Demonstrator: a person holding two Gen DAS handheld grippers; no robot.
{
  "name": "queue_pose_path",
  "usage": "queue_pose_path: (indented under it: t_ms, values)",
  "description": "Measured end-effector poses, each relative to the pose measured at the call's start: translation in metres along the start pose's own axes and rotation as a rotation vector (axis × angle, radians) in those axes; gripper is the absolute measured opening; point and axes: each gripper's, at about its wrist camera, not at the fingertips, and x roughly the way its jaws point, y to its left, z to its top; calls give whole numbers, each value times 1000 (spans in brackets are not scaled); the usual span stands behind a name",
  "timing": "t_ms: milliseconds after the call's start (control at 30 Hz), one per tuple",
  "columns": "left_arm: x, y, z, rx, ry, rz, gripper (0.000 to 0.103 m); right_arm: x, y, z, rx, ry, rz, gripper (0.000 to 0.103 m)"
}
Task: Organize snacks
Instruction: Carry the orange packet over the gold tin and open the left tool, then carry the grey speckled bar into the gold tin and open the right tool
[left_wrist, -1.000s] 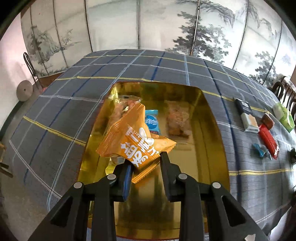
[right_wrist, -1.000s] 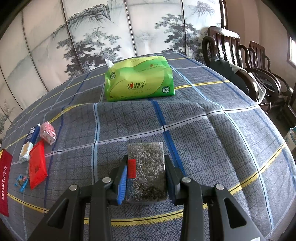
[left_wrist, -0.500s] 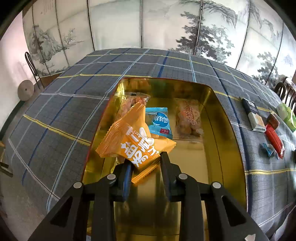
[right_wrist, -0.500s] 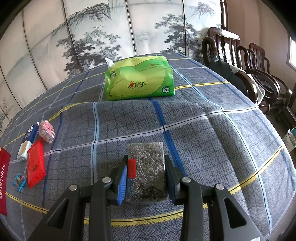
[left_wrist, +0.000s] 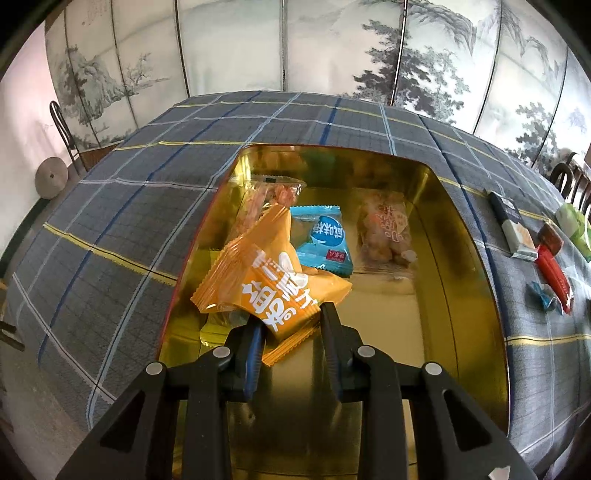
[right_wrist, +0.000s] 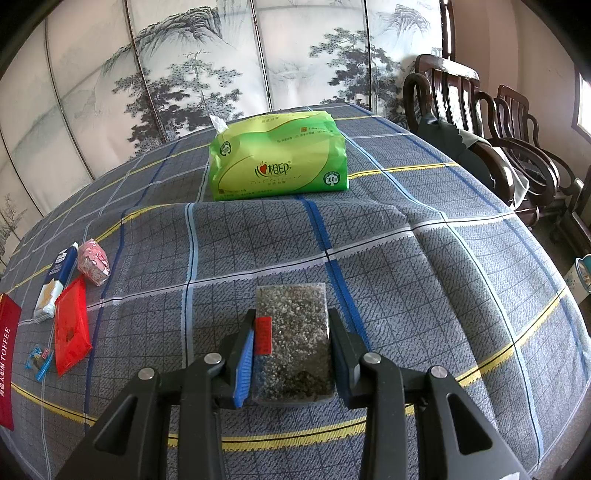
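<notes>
Two grips unchanged: left gripper (left_wrist: 291, 321) still pinches the crinkly orange foil snack packet (left_wrist: 271, 286), now nearer the gold tin's (left_wrist: 476, 295) far side; right gripper (right_wrist: 291, 332) clamps the clear speckled-grain pouch (right_wrist: 293, 339), unmoved. We judge release imminent.

A grey tablecloth (right_wrist: 406, 258) checked with blue, white and yellow lines is covering the table. The tin (left_wrist: 476, 266) is shining gold inside, holding an orange packet (left_wrist: 273, 280) with white lettering and a light blue packet (left_wrist: 325, 240). A bright green tissue pack (right_wrist: 277, 158), a red wrapper (right_wrist: 72, 328) and a speckled grey-black packet (right_wrist: 295, 339) are showing on the right wrist view.
</notes>
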Motion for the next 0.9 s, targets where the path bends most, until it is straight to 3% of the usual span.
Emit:
queue_pose_path:
  t_ms: [300,600,900]
  values:
    - [-3,0,-1,1,-13,-1,32,0,0,0,-1,0,-1,35]
    - [-20,-4,1,29,-73,57,56,0,1,0,-8,0,-7,35]
    - [-34,0,7,29,-118,93,60,-5,10,-6,-22,11,5,35]
